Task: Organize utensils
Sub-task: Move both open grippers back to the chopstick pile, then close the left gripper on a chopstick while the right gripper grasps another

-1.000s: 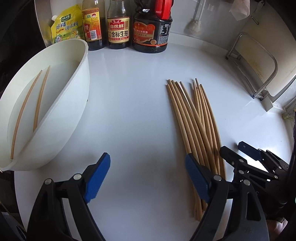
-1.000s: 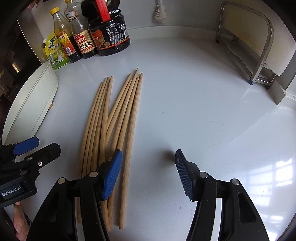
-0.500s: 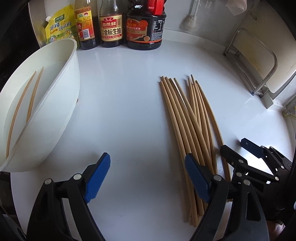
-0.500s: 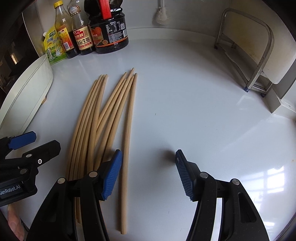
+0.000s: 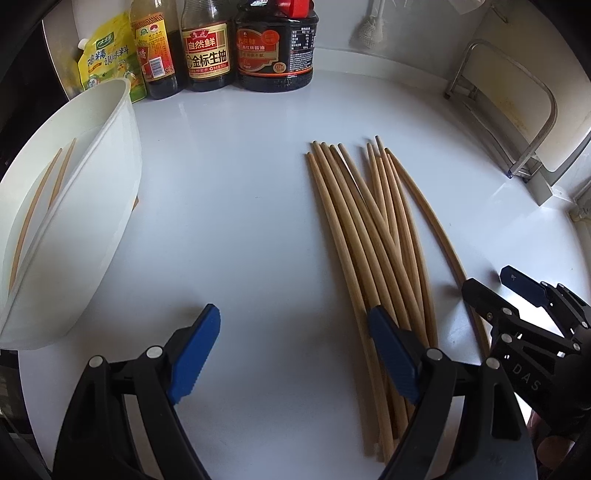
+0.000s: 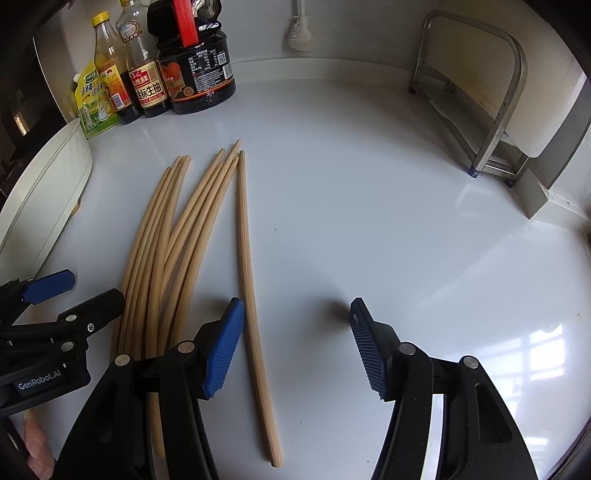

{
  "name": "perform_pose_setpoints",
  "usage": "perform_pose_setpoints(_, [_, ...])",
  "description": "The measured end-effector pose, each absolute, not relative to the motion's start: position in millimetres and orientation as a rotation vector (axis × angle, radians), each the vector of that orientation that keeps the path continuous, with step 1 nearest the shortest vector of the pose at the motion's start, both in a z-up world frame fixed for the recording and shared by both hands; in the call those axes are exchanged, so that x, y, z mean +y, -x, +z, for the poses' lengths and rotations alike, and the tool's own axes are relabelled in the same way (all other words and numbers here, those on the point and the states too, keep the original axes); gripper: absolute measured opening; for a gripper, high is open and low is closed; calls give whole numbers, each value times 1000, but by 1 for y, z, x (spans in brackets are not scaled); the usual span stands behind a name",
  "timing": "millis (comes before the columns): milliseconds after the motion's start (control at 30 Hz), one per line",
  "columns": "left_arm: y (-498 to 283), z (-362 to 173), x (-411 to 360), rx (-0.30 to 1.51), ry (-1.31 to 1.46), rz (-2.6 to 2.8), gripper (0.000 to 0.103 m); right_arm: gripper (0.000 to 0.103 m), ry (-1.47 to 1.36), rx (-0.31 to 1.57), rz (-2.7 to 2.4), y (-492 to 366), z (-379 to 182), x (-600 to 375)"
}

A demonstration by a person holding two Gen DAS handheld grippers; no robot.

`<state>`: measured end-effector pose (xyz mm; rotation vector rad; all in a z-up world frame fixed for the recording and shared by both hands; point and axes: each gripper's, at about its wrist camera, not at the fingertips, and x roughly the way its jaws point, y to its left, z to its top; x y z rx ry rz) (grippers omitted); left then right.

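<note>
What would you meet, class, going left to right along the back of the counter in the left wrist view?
Yellow seasoning pouch → yellow-labelled bottle → soy sauce bottle → dark jug with red cap → hanging brush → metal rack.

L gripper (image 5: pixel 293 354) jaws wide apart, low centre of frame; R gripper (image 6: pixel 297 347) likewise, lower centre.

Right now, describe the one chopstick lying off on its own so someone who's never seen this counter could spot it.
Start at the white counter and find the fan of wooden chopsticks in front of the sauce bottles. On the fan's right edge lies the lone chopstick, running between the open right gripper fingers. Unlike its overlapping neighbours, bare counter shows on both sides of it.
</note>
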<state>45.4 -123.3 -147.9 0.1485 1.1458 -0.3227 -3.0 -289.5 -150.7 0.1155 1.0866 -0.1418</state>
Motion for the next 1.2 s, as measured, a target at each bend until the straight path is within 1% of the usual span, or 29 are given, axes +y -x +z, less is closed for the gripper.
perform_pose_setpoints(433, [-48,-154,-116,1137,-170,-273,83,57,-111,1078,-130,2,-152,-284])
perform_pose_setpoints(700, [-51,-154,-113,1122,-160,-248,82,57,-56,1062,-125,0,-155,-276])
perform_pose_setpoints(733, [-50,-153,-114,1116,-160,-254,78,57,-51,1059,-123,1,-155,-276])
perform_pose_setpoints(767, [-48,-153,-115,1107,-163,-260,71,54,-47,1056,-118,2,-155,-274])
perform_pose_setpoints(800, [-46,-151,-117,1097,-168,-270,68,50,-47,1056,-110,2,-154,-273])
perform_pose_setpoints(867, [-44,-149,-120,1082,-176,-284,54,44,-40,1057,-94,2,-154,-270])
perform_pose_setpoints(900, [-43,-149,-121,1078,-177,-289,50,39,-34,1059,-84,2,-153,-268])
perform_pose_setpoints(933, [-43,-148,-123,1074,-180,-296,40,36,-30,1060,-75,1,-153,-266])
perform_pose_setpoints(967, [-42,-147,-124,1074,-180,-306,27,30,-27,1062,-67,1,-153,-264])
perform_pose_setpoints(1000, [-42,-146,-125,1075,-183,-317,20,20,-22,1063,-60,1,-152,-261])
perform_pose_setpoints(1033, [-42,-146,-127,1078,-188,-332,8,14,-16,1066,-55,0,-152,-259])
perform_pose_setpoints(1067, [-42,-146,-129,1081,-196,-342,8,7,-13,1071,-52,0,-153,-258])
perform_pose_setpoints(1200, [-43,-145,-127,1121,-174,-379,7,6,-65,1091,-37,-1,-152,-260])
